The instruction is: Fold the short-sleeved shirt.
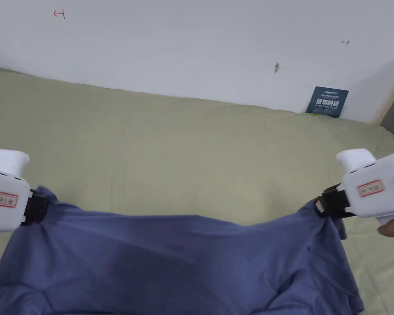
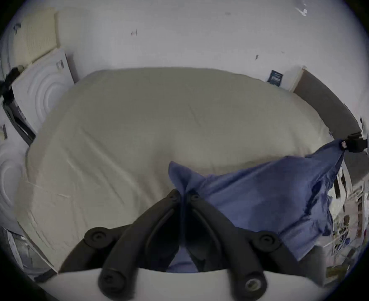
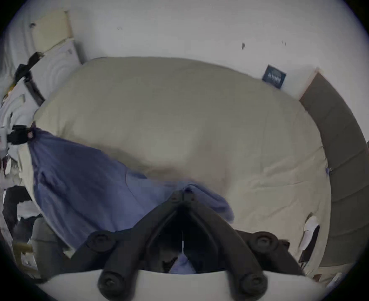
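Hanging between 2 grippers, 1 blue short-sleeved shirt point(image 1: 179, 258) is stretched wide above the near part of a bed point(image 1: 171, 156) covered in a pale green sheet. The left gripper point(image 1: 38, 207) has its jaws closed on 1 corner of the cloth, and the right gripper point(image 1: 325, 205) has its jaws clamped on the opposite corner; both gripper views show fabric pinched between the black tips. Beyond the shirt the sheet runs open to a white wall point(image 1: 192, 45), where 1 dark blue card point(image 1: 327, 101) leans. A grey padded panel point(image 3: 342, 153), probably a headboard, borders the bed's right edge. White foam packing pieces point(image 2: 40, 88) stand at its left.
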{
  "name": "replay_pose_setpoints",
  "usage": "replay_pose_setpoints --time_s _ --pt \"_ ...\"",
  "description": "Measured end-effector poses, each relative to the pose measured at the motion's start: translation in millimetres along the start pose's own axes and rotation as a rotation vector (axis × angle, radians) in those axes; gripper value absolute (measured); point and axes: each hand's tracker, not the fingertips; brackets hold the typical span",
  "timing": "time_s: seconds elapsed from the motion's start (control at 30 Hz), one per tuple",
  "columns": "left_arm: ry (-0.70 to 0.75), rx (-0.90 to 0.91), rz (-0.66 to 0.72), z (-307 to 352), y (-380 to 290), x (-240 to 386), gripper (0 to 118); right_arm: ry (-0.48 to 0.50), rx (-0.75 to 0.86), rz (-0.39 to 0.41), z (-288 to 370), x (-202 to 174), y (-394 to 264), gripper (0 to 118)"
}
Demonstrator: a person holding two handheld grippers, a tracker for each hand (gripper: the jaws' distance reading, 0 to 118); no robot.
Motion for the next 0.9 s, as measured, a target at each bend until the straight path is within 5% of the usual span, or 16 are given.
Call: replay_pose_setpoints --time_s 0.27,0.57,0.77,0.83,0.9 --pt "-0.015 -0.014 -0.108 71.3 -69.5 0.5 2 -0.009 0.023 -0.011 87.6 -16.8 -95.2 0" --pt "0.046 -0.202 -0.081 26.6 -172.4 -10.9 2 -0.033 -0.187 -0.092 34.2 -18.8 -228.5 0" --pt "0.028 -0.26 -0.023 2.2 -192.9 -21.3 5 -0.039 -0.182 -0.194 12.9 -0.2 -242.7 1" --pt "0.028 -0.269 -0.008 5.2 -191.8 -22.8 21 -0.016 -0.218 -0.209 17.1 1.1 -237.2 15" --pt "0.03 -0.252 0.009 19.3 -186.6 -22.9 47 -0.004 -0.201 -0.195 30.8 -3.3 -231.1 58"
